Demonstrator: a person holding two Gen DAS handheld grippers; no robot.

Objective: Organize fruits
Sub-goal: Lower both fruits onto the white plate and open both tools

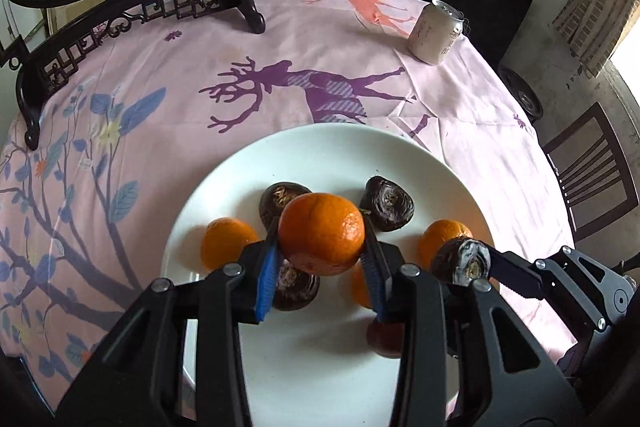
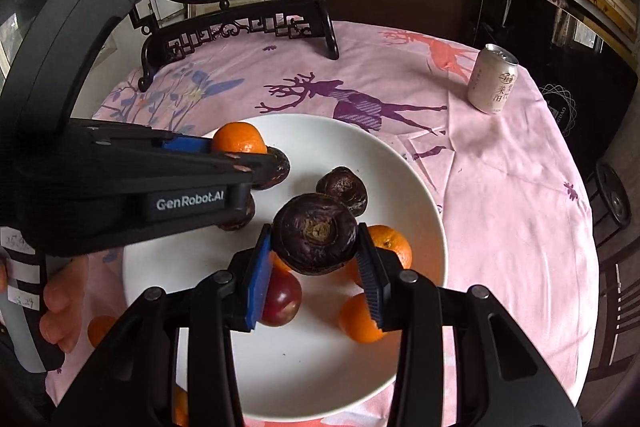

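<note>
Both tools hang over the white plate (image 1: 224, 187), each already loaded. The left hand-held gripper (image 1: 322, 251) is clamped on an orange (image 1: 322, 233), its blue pads pressing the fruit's 2 sides, and the fruit sits lifted above the plate's middle. The right hand-held gripper (image 2: 316, 263) is clamped the same way on a dark chestnut (image 2: 316, 233), stem scar facing the camera, held above the plate's near-right part.

What the next move turns on, as I judge it, is where each kind already lies below. From the left tool, 1 loose orange (image 1: 226, 243) rests just to its left near the plate's rim, and another (image 1: 440, 235) lies to its right; dark chestnuts sit just beyond and beneath the held fruit. From the right tool, a loose chestnut (image 2: 344, 189) lies just ahead, while oranges and a red fruit (image 2: 282, 299) lie directly under the jaws.

So the left tool is nearer the left-hand orange, the right tool nearer the chestnuts ahead. Neither fruit has a long axis worth minding; both are roundish. The can (image 2: 492, 79) stands well apart on the bench (image 2: 520, 211).
</note>
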